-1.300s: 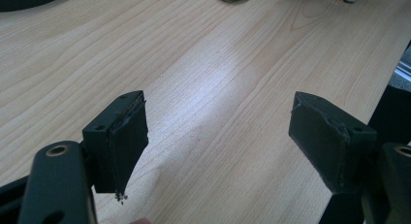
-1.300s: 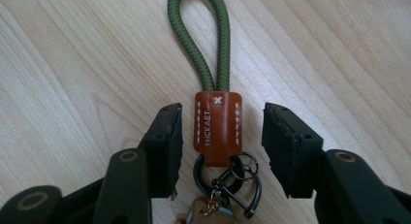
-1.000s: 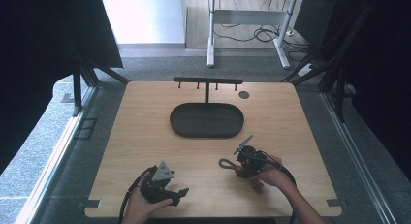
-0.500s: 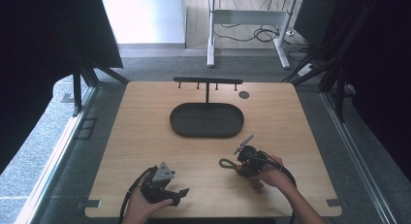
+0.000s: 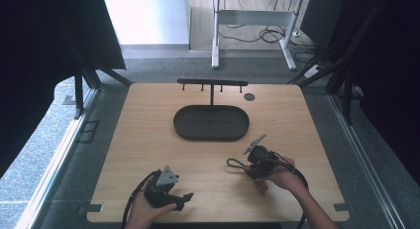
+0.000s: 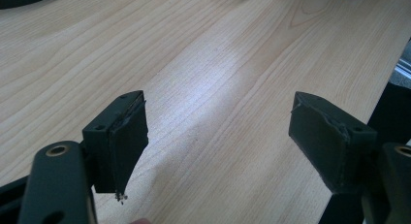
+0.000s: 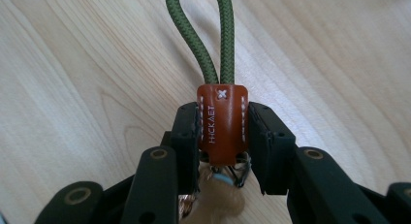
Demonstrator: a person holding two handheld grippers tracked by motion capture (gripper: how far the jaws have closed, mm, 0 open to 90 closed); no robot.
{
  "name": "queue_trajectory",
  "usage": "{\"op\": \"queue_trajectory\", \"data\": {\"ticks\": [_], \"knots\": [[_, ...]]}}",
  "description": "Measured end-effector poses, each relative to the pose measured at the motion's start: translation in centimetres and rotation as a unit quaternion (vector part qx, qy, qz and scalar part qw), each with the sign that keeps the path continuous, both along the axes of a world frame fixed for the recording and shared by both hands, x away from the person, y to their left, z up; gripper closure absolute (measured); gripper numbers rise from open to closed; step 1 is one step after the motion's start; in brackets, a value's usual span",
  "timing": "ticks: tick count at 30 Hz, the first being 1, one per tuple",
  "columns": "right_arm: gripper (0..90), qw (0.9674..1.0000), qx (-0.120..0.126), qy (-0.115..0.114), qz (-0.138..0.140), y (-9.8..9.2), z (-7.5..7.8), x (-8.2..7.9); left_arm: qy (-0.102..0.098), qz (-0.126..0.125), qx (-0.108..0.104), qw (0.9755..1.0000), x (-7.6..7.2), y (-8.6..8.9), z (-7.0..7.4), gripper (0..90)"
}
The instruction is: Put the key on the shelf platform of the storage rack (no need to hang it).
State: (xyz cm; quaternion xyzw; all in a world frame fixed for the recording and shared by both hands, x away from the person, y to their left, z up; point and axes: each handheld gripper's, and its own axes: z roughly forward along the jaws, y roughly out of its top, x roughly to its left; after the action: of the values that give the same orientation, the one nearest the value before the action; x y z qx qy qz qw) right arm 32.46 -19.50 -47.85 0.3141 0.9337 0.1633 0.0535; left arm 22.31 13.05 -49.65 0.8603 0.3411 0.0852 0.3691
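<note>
On the table (image 5: 148, 140), both grippers and the keychain (image 7: 222, 122) remain unmoved.

Grey carpet floor (image 5: 163, 65), white desk legs (image 5: 216, 38) — dark curtains (image 5: 39, 50)

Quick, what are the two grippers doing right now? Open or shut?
Left gripper: open, nothing between its jaws, above the wooden table.
Right gripper: shut on the brown leather tab of a green cord loop.
</note>
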Motion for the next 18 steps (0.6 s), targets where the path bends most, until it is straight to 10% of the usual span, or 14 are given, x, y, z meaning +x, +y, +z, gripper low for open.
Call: {"op": "queue_trajectory", "data": {"ticks": [18], "knots": [[66.6,0.9990,0.027,-0.033,-0.010,-1.4,3.4,-0.2,0.001,0.000,0.000,1.0000,0.0,0.0,0.0,22.4]]}}
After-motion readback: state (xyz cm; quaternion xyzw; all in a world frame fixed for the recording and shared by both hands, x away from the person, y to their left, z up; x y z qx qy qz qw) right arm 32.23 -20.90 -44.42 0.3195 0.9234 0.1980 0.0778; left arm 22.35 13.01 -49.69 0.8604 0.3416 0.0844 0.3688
